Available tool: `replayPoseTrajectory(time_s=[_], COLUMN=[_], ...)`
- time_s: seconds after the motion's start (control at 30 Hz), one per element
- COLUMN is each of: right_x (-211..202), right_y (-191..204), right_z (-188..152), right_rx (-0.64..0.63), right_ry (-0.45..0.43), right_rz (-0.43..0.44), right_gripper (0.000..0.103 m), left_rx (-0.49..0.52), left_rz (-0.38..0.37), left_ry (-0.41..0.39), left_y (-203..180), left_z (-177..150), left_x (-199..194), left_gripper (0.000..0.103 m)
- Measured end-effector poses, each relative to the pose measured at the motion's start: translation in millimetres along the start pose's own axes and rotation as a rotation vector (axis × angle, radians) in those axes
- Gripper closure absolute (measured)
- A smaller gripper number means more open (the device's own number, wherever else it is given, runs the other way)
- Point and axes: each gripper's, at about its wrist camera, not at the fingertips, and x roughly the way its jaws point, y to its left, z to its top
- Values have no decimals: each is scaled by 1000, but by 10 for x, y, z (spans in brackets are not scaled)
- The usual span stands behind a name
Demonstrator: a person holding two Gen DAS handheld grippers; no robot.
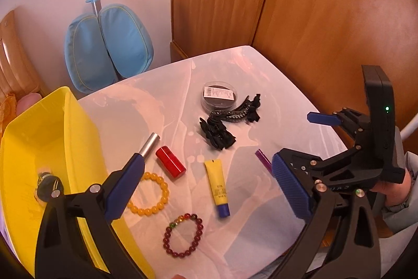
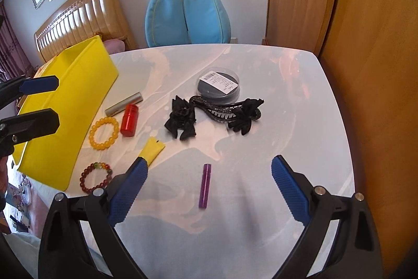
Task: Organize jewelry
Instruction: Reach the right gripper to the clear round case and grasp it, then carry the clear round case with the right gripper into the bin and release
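White and glossy, the counter [image 2: 261, 200] stands against a wooden wardrobe [image 2: 365, 43], with a blue padded chair back [image 2: 188, 15] behind its far edge and a bed headboard [image 2: 78, 20] further left. At the left edge sits a yellow bin [image 2: 65, 106], and the left wrist view shows a small dark item [image 1: 48, 184] lying on its floor. The left gripper [image 1: 206, 187] hangs over the bin's near corner and the counter beside it, its fingers spread wide and holding nothing. Just right of the bin lie a yellow bead bracelet [image 2: 103, 132] and, nearer the front, a dark red bead bracelet [image 2: 96, 177] with a few coloured beads, the two apart from each other. A silver tube [image 2: 124, 103] and a red cylinder [image 2: 128, 119] rest beside the yellow bracelet, the cylinder close against it. A yellow tube with a blue cap [image 1: 217, 187] lies right of the bracelets. Past the middle are a black fabric hair clip [image 2: 181, 120], a long black toothed clip [image 2: 224, 110] with a bow, and a round clear-lidded case [image 2: 218, 85] behind them. A purple stick [image 2: 204, 186] lies alone near the front, between the fingers of the right gripper [image 2: 209, 190], which hovers released and empty.
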Motion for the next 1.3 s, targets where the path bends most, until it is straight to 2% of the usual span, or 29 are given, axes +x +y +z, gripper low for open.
replayPoseTrajectory(time_s=[0.33, 0.6, 0.63, 0.67, 0.8, 1.0, 1.3], right_x=[1053, 1562, 1572, 1567, 1524, 938, 88], right_y=[-106, -45, -38, -40, -70, -97, 4], right_z=[755, 924, 913, 905, 875, 849, 260], right_rx=[-28, -113, -118, -124, -113, -63, -71], right_ry=[56, 114, 116, 108, 98, -52, -54], right_rz=[-4, -63, -65, -63, -64, -26, -8], right_gripper=[6, 7, 22, 26, 26, 26, 26], left_rx=[48, 19, 17, 14, -1, 4, -21], left_rz=[-21, -49, -51, -52, -56, -53, -64], left_ry=[93, 140, 143, 145, 151, 131, 60], left_y=[229, 340, 335, 335, 348, 269, 37], left_z=[251, 241, 241, 236, 252, 269, 87], left_x=[581, 806, 821, 833, 860, 768, 237], left_gripper=[8, 8, 8, 8, 8, 8, 8])
